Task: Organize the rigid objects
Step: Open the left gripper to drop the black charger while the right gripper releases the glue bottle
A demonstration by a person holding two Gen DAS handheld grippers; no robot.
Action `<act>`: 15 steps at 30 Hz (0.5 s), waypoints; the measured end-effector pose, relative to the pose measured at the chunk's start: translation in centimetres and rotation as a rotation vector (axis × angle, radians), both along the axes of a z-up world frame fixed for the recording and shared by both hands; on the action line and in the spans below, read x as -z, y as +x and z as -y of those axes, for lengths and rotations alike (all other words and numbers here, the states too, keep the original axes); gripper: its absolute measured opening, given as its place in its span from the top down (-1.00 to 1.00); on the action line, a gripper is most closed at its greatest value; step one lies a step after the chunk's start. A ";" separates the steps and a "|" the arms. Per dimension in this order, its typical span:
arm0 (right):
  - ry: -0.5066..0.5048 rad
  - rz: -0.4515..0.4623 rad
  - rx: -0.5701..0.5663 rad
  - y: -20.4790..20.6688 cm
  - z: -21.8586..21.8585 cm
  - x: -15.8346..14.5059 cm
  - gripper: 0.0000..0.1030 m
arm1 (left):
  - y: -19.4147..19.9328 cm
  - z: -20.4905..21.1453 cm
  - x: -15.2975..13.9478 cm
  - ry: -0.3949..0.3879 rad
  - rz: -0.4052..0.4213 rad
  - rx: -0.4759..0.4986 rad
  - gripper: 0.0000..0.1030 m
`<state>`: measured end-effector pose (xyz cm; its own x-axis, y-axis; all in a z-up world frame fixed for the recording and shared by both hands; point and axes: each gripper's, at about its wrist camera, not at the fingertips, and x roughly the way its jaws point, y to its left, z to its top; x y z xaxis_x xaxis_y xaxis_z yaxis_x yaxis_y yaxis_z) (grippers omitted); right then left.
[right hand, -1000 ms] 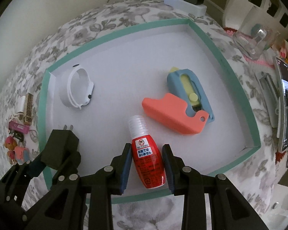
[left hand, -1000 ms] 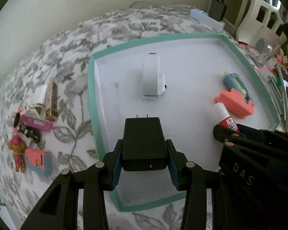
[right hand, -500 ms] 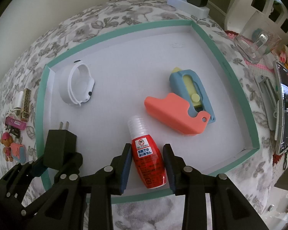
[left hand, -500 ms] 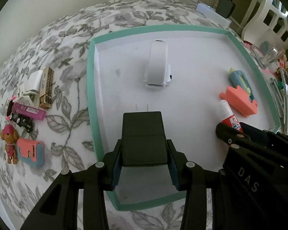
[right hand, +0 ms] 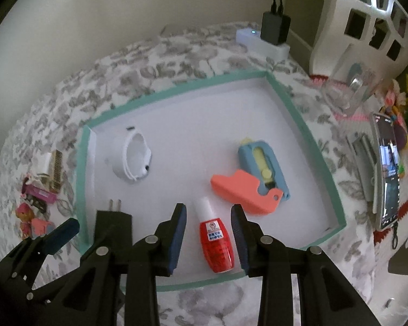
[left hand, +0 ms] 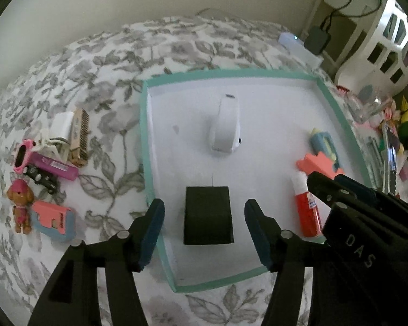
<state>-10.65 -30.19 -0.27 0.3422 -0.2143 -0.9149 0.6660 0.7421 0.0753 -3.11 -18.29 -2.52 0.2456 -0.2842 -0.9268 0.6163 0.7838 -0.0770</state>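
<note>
A white tray with a teal rim [left hand: 145, 146] [right hand: 307, 133] lies on the floral cloth. A black plug adapter [left hand: 208, 214] [right hand: 113, 224] lies in it between the wide-open jaws of my left gripper [left hand: 204, 221], untouched. A red glue bottle with a white cap [right hand: 216, 239] [left hand: 306, 209] lies in the tray between the open jaws of my right gripper [right hand: 208, 226], free of both pads. A white watch band [left hand: 225, 125] [right hand: 134, 160] and a coral and blue utility knife pair [right hand: 254, 184] [left hand: 321, 152] also lie in the tray.
Left of the tray lie several small items: a dog figure [left hand: 20, 203], a coral-blue card case [left hand: 54, 220], a magenta stick [left hand: 54, 164], a harmonica [left hand: 80, 135]. A power strip [right hand: 263, 42], clear cup [right hand: 348, 92] and phone [right hand: 389, 171] are at the right.
Both grippers have opened and drawn back upward. The black adapter and the red glue bottle were let go and now lie on the tray floor.
</note>
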 end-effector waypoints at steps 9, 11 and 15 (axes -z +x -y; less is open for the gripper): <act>-0.015 -0.006 -0.007 0.0 0.0 -0.3 0.27 | 2.3 -2.3 -0.8 -0.046 -0.026 -0.114 -0.51; -0.020 -0.010 -0.019 0.1 -0.2 -0.2 0.27 | 2.7 -3.0 -1.0 -0.052 -0.034 -0.144 -0.52; -0.037 -0.025 -0.051 0.7 -0.8 0.1 0.27 | 4.3 -5.0 -1.3 -0.059 -0.035 -0.225 -0.64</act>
<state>-9.94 -29.37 -0.34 0.3302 -0.2313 -0.9151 0.6287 0.7771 0.0304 1.20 -13.30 -1.18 0.2772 -0.2798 -0.9192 0.4228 0.8946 -0.1448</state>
